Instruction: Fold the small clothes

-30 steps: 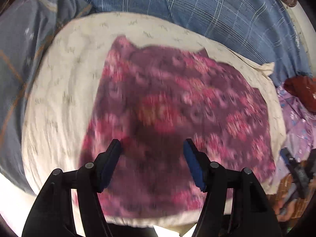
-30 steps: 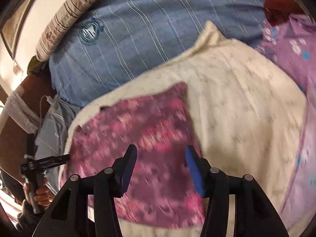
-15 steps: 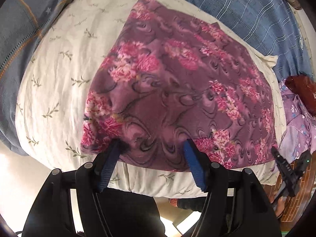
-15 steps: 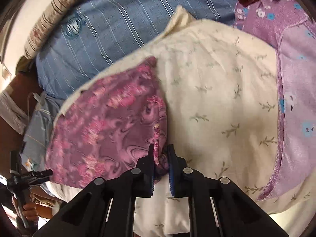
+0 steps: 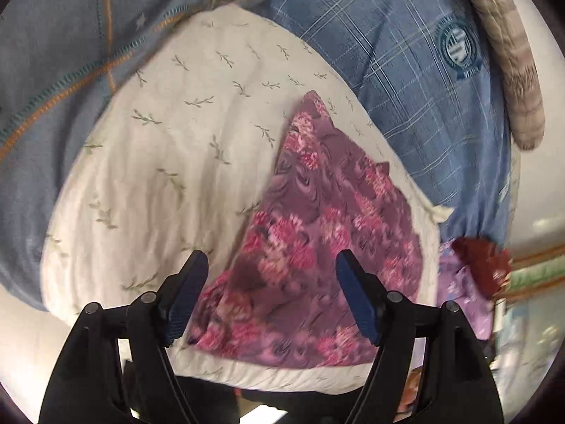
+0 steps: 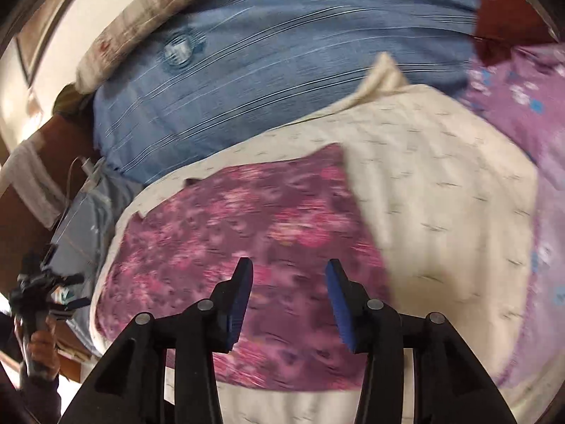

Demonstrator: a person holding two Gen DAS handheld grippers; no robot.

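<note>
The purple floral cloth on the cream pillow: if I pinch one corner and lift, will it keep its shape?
Probably not. The purple floral cloth lies thin and flat, following the curve of the cream pillow, so it likely droops when lifted. It looks light, and may slide or bunch if pushed, since the pillow looks soft.

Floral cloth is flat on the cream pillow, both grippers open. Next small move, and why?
Probably lower the left gripper onto the near left edge of the floral cloth and pinch it. The cloth lies flat on the cream pillow; the right gripper, jaws just reopened, holds nothing.
</note>
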